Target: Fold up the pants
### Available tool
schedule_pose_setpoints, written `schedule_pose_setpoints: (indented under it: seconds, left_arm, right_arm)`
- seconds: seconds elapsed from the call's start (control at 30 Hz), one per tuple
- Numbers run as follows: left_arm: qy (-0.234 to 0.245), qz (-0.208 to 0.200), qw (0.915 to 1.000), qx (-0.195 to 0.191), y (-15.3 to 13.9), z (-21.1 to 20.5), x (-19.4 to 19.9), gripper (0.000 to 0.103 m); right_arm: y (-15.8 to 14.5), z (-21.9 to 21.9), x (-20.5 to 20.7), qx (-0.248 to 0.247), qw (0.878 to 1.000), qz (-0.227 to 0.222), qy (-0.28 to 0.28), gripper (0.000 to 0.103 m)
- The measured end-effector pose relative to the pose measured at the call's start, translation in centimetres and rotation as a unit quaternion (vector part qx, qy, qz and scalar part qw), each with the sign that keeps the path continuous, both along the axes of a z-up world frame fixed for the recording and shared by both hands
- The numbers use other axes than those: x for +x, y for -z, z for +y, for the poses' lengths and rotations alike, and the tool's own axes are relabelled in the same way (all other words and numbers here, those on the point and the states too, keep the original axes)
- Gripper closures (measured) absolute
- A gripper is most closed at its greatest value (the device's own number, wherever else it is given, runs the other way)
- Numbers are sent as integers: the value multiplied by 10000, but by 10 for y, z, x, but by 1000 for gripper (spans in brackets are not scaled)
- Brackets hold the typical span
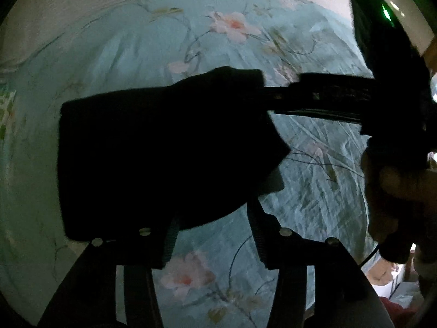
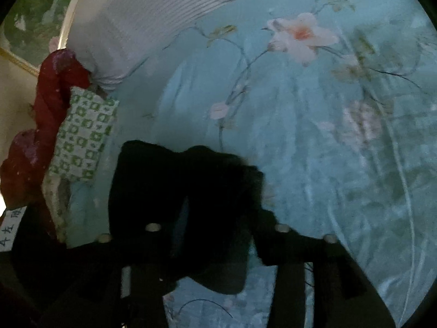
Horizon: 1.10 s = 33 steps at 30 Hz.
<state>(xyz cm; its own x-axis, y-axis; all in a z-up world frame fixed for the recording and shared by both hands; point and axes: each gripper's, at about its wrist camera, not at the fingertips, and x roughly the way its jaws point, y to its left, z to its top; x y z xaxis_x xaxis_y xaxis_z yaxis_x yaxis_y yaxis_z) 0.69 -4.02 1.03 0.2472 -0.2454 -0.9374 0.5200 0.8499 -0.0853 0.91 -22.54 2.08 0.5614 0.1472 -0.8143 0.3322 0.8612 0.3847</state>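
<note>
1. The black pants [image 1: 164,147] lie folded into a compact dark bundle on the floral bedspread [image 1: 136,41], just ahead of the left gripper [image 1: 213,218], with the bundle's near edge over that gripper's fingertips.
2. Left gripper: jaws stand partly apart, bedspread showing in the gap between them; whether a pad touches the cloth is too dark to tell.
3. In the right wrist view the pants [image 2: 185,186] lie right at the right gripper [image 2: 215,218], and dark cloth fills the space between its fingers.
4. Right gripper: jaws partly apart; I cannot tell if the pads press on the fabric.
5. Count: one pair of pants, two grippers, one green-patterned pillow [image 2: 82,134] and one red garment [image 2: 52,93] at the bed's left edge, near the pants.
</note>
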Motion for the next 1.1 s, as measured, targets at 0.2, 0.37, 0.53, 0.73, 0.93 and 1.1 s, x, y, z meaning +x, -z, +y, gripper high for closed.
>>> schedule_pose_setpoints:
  seconds: [0.2,0.37,0.53,0.73,0.93,1.1]
  left_arm:
    - [-509,-32,9985,-188,-16,48,9,43]
    - [-1056,-68,9940,-271,-26,89,31,40]
    - [-1430,34,9893,-300,-22,116,57,34]
    - [-1621,223,9857,-411,-12,131,75,31]
    - [-1638,364,9848,-454,0,130,88,29]
    - [-1632,549,9836,-542,9,131,96,29]
  right_arm:
    - [-9,-3,-22,119,9993,-118,346,36]
    - [-19,9,-26,-7,9988,-257,412,28]
    - [-23,20,-17,-84,9984,-289,482,22]
    - [-14,25,-12,-93,9978,-161,631,20]
    - [-4,28,-11,-9,9979,-53,653,20]
    - [3,30,-8,36,9980,-15,627,20]
